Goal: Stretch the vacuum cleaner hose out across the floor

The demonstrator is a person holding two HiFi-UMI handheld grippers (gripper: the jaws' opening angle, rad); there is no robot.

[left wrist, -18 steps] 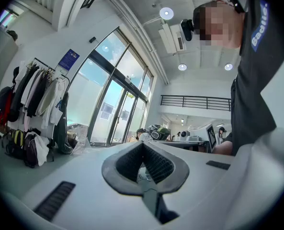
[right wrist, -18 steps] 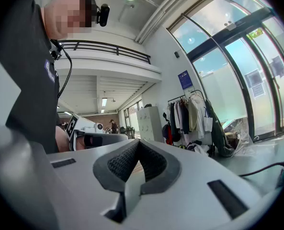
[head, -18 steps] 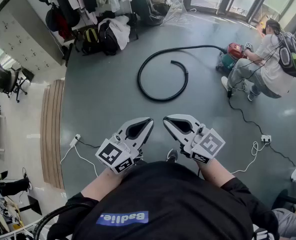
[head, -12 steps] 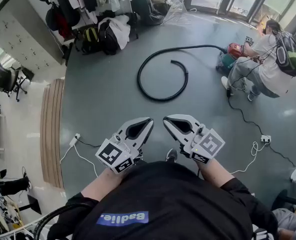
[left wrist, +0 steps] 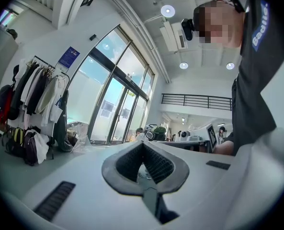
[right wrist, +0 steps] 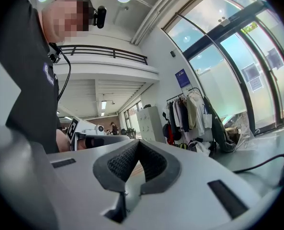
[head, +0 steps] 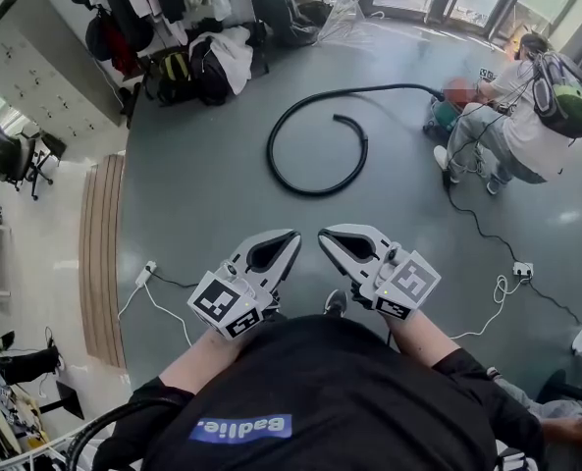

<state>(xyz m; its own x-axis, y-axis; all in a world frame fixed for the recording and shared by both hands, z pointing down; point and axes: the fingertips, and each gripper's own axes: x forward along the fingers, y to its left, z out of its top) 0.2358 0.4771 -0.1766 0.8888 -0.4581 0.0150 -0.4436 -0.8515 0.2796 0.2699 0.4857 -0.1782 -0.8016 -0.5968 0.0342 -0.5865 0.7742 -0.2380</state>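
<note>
A black vacuum hose (head: 300, 186) lies curled in a loop on the grey floor in the head view, its free end (head: 338, 120) curving inward. Its far end runs to a red and green vacuum cleaner (head: 449, 106) at the upper right, where a crouching person (head: 511, 116) with a backpack handles it. My left gripper (head: 291, 237) and right gripper (head: 324, 235) are held side by side close to my chest, well short of the hose. Both are shut and empty. In the right gripper view a stretch of black hose (right wrist: 261, 164) shows at the right edge.
Hanging coats and bags (head: 187, 27) crowd the back wall. A power strip (head: 146, 275) with white cable lies at the left; another strip (head: 522, 271) and a black cable (head: 477, 229) lie at the right. Grey lockers (head: 45, 67) and a wooden strip (head: 99, 253) stand to the left.
The view has shifted slightly, so the hose and the crouching person sit a little higher. The person by the vacuum has shifted a little. Both grippers stay where they were.
</note>
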